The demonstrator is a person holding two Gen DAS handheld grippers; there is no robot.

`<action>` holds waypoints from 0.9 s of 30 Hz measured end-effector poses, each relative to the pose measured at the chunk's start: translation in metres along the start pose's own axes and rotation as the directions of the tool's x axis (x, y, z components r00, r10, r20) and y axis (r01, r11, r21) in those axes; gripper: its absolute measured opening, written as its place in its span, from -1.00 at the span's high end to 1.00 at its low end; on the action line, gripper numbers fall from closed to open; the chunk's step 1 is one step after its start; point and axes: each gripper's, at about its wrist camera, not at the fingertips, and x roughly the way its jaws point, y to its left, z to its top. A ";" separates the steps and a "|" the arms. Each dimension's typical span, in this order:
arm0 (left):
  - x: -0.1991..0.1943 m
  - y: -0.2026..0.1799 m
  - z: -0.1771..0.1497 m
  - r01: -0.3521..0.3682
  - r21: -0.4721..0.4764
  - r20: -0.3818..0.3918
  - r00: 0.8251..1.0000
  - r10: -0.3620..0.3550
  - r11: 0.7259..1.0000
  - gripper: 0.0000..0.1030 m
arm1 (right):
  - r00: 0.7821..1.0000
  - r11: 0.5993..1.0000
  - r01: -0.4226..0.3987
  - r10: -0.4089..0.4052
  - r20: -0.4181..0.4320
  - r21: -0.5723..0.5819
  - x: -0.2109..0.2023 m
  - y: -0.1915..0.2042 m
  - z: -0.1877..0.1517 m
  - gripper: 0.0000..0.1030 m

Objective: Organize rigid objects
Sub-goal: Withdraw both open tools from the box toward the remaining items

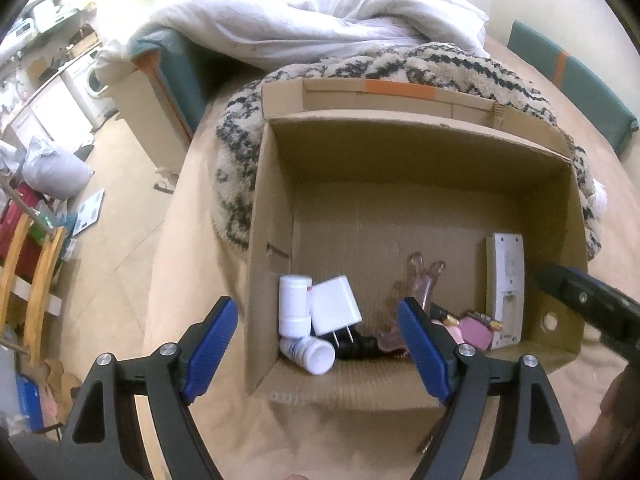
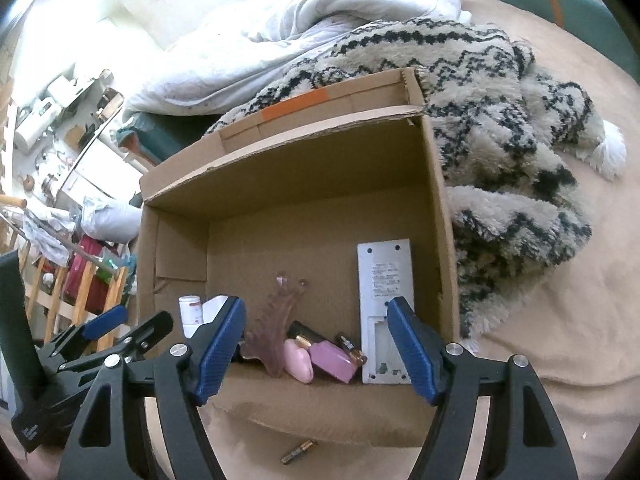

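Note:
An open cardboard box (image 1: 400, 120) (image 2: 280, 140) stands on a bed. Inside, at its near wall, lie two white bottles (image 1: 294, 304), a white charger plug (image 1: 336, 304), a pink translucent hair claw (image 2: 276, 332), a pink case (image 2: 332, 360), a lipstick (image 2: 304, 334) and a white remote (image 2: 386, 304) lying face down. My left gripper (image 1: 316, 308) hangs open above the box's near left corner with nothing between its fingers. My right gripper (image 2: 317, 304) is open too, above the pink items and the remote, holding nothing. A small battery (image 2: 298, 451) lies on the sheet outside the box.
A shaggy black-and-cream blanket (image 2: 500, 140) presses against the box's far and right sides, with a white duvet (image 1: 320, 12) behind it. The bed's edge drops on the left to a floor with a wooden rack (image 1: 36, 272) and clutter.

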 end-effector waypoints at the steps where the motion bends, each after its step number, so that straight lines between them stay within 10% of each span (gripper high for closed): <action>1: -0.001 0.001 -0.003 0.005 0.001 -0.002 1.000 -0.005 1.000 -0.55 | 1.000 1.000 0.003 -0.003 0.001 0.003 -0.001 -0.001 -0.001 -0.50; 18: 0.001 0.016 -0.060 0.002 -0.015 -0.012 1.000 -0.002 1.000 -0.62 | 0.997 0.990 0.039 -0.031 -0.064 0.138 -0.016 -0.023 -0.046 -0.50; 27: -0.002 -0.034 -0.088 0.095 0.183 -0.042 0.995 -0.089 0.979 -0.62 | 1.000 0.968 -0.019 0.020 -0.002 0.250 -0.037 -0.035 -0.063 -0.50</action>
